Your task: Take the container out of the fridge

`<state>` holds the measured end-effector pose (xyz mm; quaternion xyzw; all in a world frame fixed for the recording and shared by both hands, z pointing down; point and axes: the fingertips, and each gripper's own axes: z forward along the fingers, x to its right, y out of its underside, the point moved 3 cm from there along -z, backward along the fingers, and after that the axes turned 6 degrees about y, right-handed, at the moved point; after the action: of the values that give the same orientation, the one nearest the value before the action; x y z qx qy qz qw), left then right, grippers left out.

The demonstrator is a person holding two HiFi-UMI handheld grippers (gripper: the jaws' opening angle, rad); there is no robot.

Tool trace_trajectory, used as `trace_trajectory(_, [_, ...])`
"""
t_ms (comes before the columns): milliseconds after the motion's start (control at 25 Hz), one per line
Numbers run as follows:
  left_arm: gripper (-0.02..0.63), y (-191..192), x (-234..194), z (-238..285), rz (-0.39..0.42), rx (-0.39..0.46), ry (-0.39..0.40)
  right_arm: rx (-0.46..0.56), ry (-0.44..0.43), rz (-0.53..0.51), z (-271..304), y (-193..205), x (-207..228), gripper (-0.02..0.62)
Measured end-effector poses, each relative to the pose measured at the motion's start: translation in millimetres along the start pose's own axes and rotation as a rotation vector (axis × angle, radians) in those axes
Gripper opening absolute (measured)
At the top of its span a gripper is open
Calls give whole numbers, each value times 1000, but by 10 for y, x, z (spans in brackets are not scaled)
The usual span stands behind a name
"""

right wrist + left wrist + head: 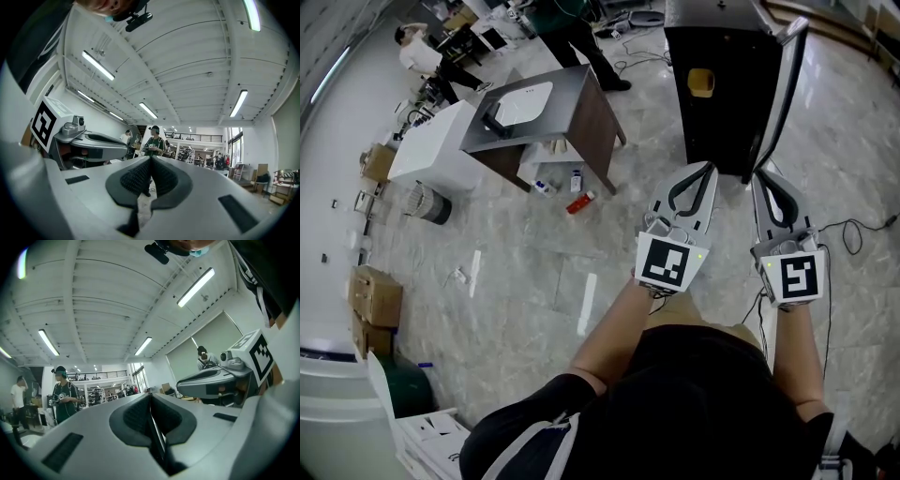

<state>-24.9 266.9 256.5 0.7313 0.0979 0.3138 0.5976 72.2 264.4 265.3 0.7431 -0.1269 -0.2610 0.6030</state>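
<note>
step: pre-reach, nothing picked yet. Both grippers hang in front of the fridge (pixel 722 131), noses angled upward.
left gripper (pixel 704 172): jaws pressed together, empty.
right gripper (pixel 766 180): jaws together too, nothing between them.
fridge: black box on the floor. The door (pixel 786 89) looks swung out, so the inside seems reachable.
container: probably the yellow item (pixel 701 82) high in the dark interior, too small to confirm. It's apart from both grippers.
next move: open one gripper, tip it down and forward into the opening, square up on the yellow item, close, pull straight out.
watch: the door edge is near the right gripper's line, so the left looks like the cleaner approach.
</note>
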Motion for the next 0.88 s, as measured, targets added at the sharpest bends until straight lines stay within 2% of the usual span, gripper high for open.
trace_trajectory(400, [25, 566, -1213, 988, -32, -48, 34, -27, 28, 17, 1590, 339, 361, 35])
trace_trajectory(560, [25, 719, -1700, 1458, 9, -13, 59, -34, 44, 16, 2213, 426, 536, 37])
trace_trajectory(720, [25, 930, -2110, 1896, -9, -22, 90, -31, 63, 14, 2792, 556, 735, 35])
trace_trajectory(880, [25, 1157, -2533, 2312, 14, -11, 126, -36, 83, 15, 3408, 712, 893, 37])
